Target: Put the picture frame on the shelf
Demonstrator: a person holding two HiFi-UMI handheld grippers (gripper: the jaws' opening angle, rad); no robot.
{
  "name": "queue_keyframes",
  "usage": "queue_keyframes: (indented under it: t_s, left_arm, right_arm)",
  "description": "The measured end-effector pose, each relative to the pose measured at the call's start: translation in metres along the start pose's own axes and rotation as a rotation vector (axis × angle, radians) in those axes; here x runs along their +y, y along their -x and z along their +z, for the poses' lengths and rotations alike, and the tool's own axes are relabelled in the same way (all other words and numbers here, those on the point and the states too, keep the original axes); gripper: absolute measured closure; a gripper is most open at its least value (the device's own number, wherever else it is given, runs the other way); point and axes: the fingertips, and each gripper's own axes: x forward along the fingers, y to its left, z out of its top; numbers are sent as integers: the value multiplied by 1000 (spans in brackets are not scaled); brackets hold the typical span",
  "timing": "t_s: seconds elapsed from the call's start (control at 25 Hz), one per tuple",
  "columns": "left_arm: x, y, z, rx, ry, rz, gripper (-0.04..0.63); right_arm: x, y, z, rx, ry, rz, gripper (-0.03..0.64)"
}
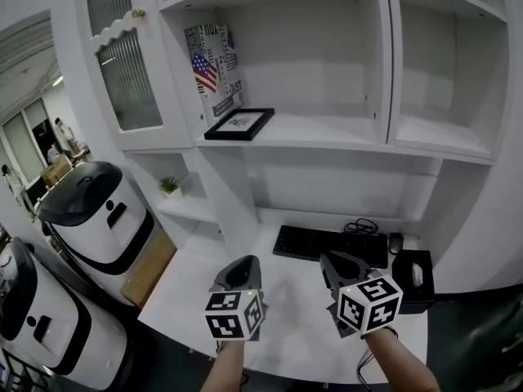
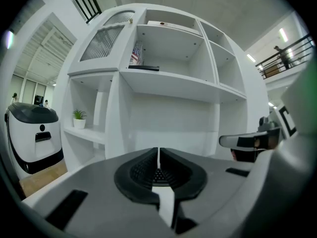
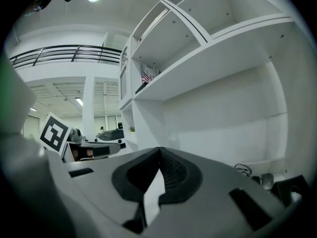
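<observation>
A black picture frame (image 1: 239, 124) lies flat on the white shelf (image 1: 327, 133), beside a box printed with a flag (image 1: 214, 69). From the left gripper view the picture frame (image 2: 144, 68) shows as a thin dark strip on the shelf (image 2: 178, 83) high above. My left gripper (image 1: 243, 269) hangs low over the desk (image 1: 286, 325), shut and empty; its jaws (image 2: 158, 155) meet with nothing between. My right gripper (image 1: 337, 264) is beside it, also shut and empty, with its tips (image 3: 159, 153) touching. Both are well below and apart from the frame.
A black keyboard (image 1: 330, 246), a mouse (image 1: 395, 242) and a black tissue box (image 1: 417, 278) sit at the back right of the desk. A small potted plant (image 1: 170, 188) stands on a lower side shelf. White robot-like machines (image 1: 94, 211) stand on the left.
</observation>
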Motion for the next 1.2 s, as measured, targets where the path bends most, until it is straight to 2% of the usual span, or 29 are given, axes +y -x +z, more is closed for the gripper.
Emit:
queue_keyframes:
  t_s: [0.56, 1.2]
  left_arm:
    - [4, -6, -31, 55, 33, 8, 572]
    - [6, -7, -30, 56, 52, -15, 572]
  right_arm:
    - [-21, 7, -31, 60, 20, -52, 617]
    - [-24, 9, -36, 69, 44, -84, 617]
